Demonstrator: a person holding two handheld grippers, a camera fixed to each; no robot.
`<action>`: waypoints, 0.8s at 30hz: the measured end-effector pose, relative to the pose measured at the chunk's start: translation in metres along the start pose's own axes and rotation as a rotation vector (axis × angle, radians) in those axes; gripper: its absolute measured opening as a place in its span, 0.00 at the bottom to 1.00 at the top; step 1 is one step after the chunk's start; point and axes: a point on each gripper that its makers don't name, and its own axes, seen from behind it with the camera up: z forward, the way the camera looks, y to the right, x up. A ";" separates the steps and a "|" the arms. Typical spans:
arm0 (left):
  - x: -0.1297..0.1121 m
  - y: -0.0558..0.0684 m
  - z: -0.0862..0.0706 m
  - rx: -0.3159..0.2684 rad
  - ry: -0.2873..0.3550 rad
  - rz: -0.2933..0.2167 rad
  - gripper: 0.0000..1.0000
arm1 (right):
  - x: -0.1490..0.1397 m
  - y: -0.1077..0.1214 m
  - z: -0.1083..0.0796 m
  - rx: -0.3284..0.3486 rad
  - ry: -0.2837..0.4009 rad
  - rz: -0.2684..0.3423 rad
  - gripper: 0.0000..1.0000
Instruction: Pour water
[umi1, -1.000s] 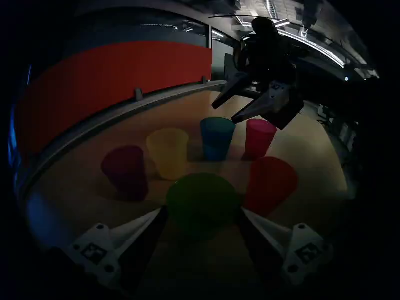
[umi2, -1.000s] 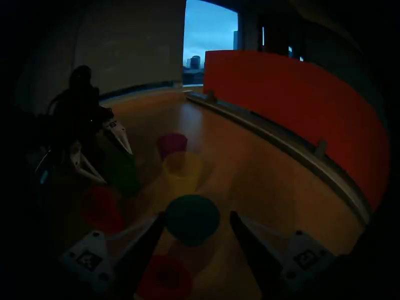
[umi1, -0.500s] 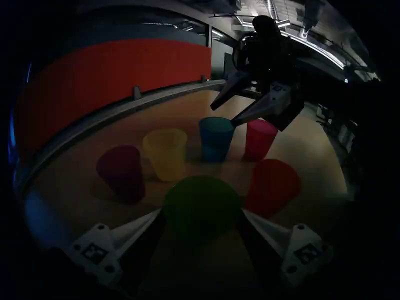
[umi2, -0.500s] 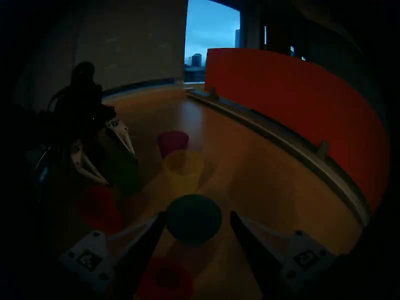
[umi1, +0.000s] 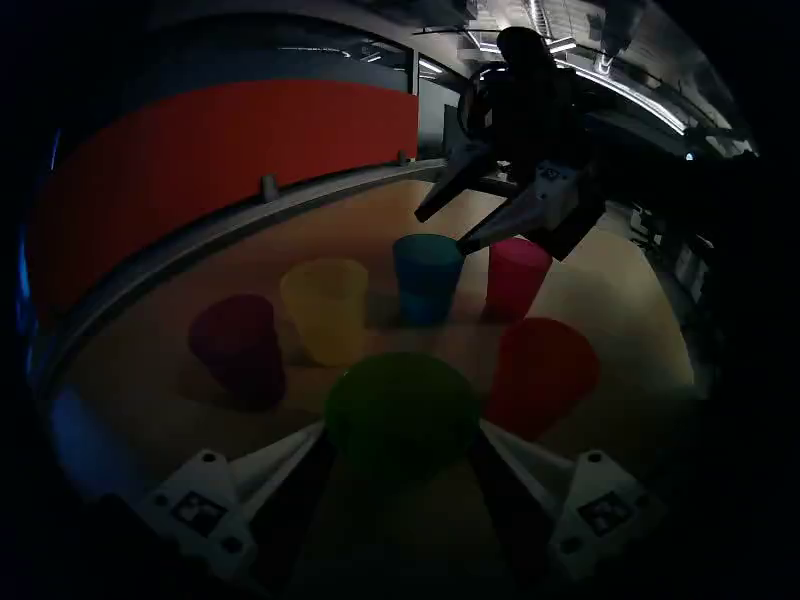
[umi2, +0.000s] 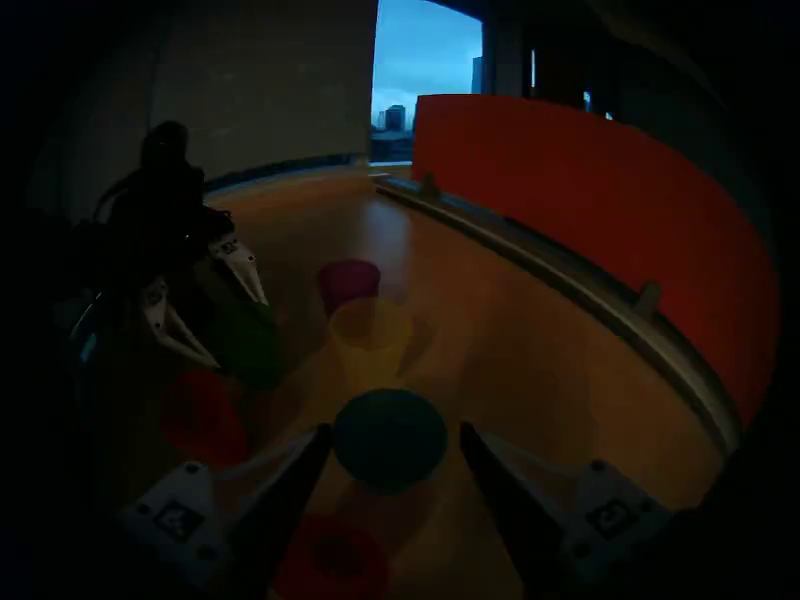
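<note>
Left gripper view: left gripper (umi1: 400, 431) is straddling the green cup (umi1: 402, 412) on the table (umi1: 625, 300), contact unclear. Right gripper (umi2: 393, 431) is hanging open around the teal cup (umi2: 390, 442). Suggest gripping mid-wall, lifting level.

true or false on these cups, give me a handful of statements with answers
1. The green cup sits between the fingers of the left gripper. True.
2. The yellow cup lies on its side. False: it stands upright beside the purple cup.
3. The teal cup sits between the fingers of the right gripper. True.
4. The pink cup is stacked inside the red cup. False: each stands on its own, the pink one farther back in the left gripper view.
</note>
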 end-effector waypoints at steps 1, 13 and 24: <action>0.000 0.000 0.000 0.000 0.000 0.000 0.88 | 0.000 0.000 0.000 0.000 0.000 -0.001 0.98; -0.002 0.000 0.000 -0.001 -0.004 0.011 0.88 | -0.002 -0.004 0.007 0.005 -0.029 -0.010 0.97; -0.002 0.001 -0.001 -0.002 0.000 0.009 0.87 | -0.007 -0.004 0.017 -0.003 -0.058 -0.018 0.97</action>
